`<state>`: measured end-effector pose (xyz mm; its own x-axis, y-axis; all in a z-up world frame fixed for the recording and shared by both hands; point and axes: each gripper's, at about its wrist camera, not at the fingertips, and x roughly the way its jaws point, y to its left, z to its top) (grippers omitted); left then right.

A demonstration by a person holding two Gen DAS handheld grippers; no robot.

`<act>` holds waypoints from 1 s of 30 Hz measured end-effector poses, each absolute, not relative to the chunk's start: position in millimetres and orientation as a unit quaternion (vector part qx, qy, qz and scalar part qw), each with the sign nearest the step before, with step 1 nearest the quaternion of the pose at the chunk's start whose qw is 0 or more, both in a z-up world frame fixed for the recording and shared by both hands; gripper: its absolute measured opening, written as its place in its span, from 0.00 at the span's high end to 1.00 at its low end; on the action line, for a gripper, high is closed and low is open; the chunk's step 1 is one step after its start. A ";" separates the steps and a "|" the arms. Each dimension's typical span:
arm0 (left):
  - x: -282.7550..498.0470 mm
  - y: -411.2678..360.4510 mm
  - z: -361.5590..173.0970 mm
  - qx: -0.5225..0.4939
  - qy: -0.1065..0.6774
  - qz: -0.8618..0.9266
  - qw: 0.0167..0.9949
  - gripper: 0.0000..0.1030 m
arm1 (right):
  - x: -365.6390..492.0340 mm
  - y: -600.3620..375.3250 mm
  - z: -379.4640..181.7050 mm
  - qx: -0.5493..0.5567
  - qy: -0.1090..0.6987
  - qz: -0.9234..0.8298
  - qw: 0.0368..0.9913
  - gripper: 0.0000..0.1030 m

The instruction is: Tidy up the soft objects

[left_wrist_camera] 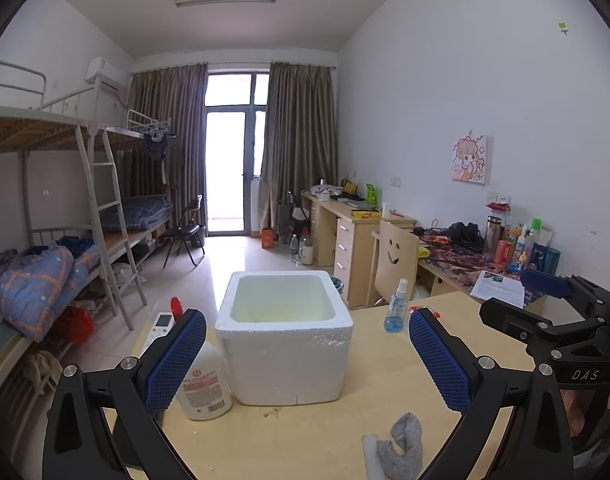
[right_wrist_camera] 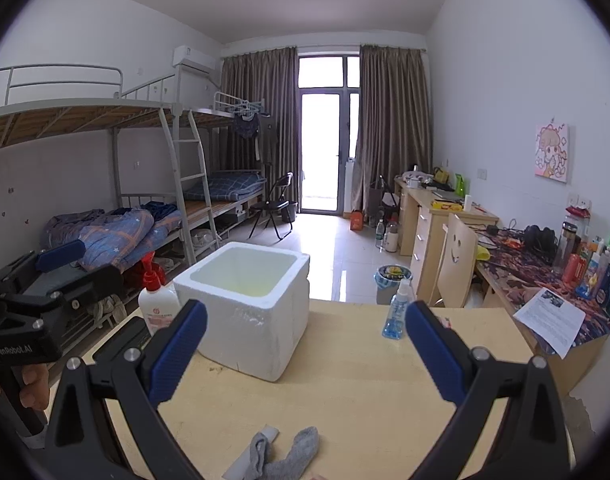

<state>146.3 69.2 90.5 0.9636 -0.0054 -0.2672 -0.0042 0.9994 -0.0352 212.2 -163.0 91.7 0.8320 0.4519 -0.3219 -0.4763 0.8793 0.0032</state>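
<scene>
A grey sock (left_wrist_camera: pixel 403 446) lies crumpled on the wooden table (left_wrist_camera: pixel 329 432) near its front edge, partly over a flat white strip (left_wrist_camera: pixel 371 454). The sock (right_wrist_camera: pixel 283 454) and strip (right_wrist_camera: pixel 251 454) also show in the right wrist view. A white foam box (left_wrist_camera: pixel 285 336), open on top and empty, stands behind it (right_wrist_camera: pixel 249 304). My left gripper (left_wrist_camera: pixel 307 356) is open and empty, above the table in front of the box. My right gripper (right_wrist_camera: pixel 305 352) is open and empty, above the table to the right of the box.
A white bottle with a red cap (left_wrist_camera: pixel 199 380) and a remote (left_wrist_camera: pixel 161 326) sit left of the box. A small blue spray bottle (left_wrist_camera: pixel 397 308) stands to the right. A chair (right_wrist_camera: pixel 457 264), desks with clutter, a bin (right_wrist_camera: pixel 391 280) and bunk beds lie beyond.
</scene>
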 end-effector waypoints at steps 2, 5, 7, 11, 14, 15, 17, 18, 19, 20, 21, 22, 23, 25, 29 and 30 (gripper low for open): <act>143.2 69.2 85.9 -0.019 0.135 -0.001 0.991 0.01 | 208.7 -164.8 89.1 -0.037 0.159 0.244 0.956 0.02; 141.0 66.9 78.9 -0.016 0.137 0.001 0.990 0.01 | 208.9 -165.6 84.1 -0.035 0.163 0.241 0.956 0.02; 139.6 65.9 74.3 -0.016 0.138 0.000 0.990 0.01 | 207.3 -165.4 79.5 -0.034 0.164 0.239 0.956 0.02; 134.1 65.9 66.1 -0.022 0.129 0.002 0.991 0.01 | 202.3 -162.9 67.9 -0.041 0.166 0.241 0.955 0.02; 130.9 66.2 59.0 -0.026 0.122 0.001 0.992 0.01 | 198.5 -159.4 59.8 -0.057 0.162 0.234 0.957 0.02; 130.4 65.5 56.4 -0.027 0.121 0.000 0.992 0.01 | 197.0 -158.0 57.8 -0.059 0.160 0.234 0.957 0.02; 129.0 63.3 49.8 -0.024 0.122 0.001 0.992 0.01 | 194.8 -157.0 51.3 -0.063 0.160 0.235 0.957 0.02; 128.5 62.9 46.6 -0.024 0.124 0.000 0.992 0.01 | 193.8 -157.0 47.9 -0.063 0.162 0.236 0.956 0.02; 127.9 62.9 44.0 -0.024 0.125 -0.001 0.992 0.01 | 193.7 -156.8 45.2 -0.063 0.165 0.237 0.955 0.02; 127.4 62.8 41.8 -0.024 0.127 -0.003 0.992 0.01 | 193.9 -157.3 41.4 -0.062 0.169 0.238 0.954 0.02; 126.3 63.3 38.7 -0.023 0.129 -0.004 0.991 0.01 | 194.4 -158.0 38.6 -0.062 0.173 0.239 0.953 0.02; 125.1 64.3 36.9 -0.023 0.130 -0.003 0.991 0.01 | 194.8 -157.8 35.8 -0.063 0.177 0.239 0.953 0.02; 123.3 65.6 34.4 -0.022 0.130 -0.002 0.991 0.01 | 193.9 -156.9 31.9 -0.064 0.180 0.238 0.952 0.02; 120.0 67.7 28.3 -0.022 0.132 -0.003 0.991 0.01 | 192.3 -156.2 26.0 -0.065 0.185 0.243 0.950 0.02; 116.3 69.3 16.9 -0.030 0.138 -0.007 0.990 0.01 | 190.9 -154.7 14.1 -0.065 0.195 0.248 0.947 0.02; 115.9 69.2 14.3 -0.031 0.139 -0.007 0.990 0.01 | 191.2 -155.2 11.1 -0.062 0.198 0.248 0.946 0.02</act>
<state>115.9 69.2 14.3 0.9614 -0.0225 -0.2744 0.0052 0.9979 -0.0638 191.2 -155.2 11.1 0.7990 0.4447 -0.4048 -0.4935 0.8695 -0.0189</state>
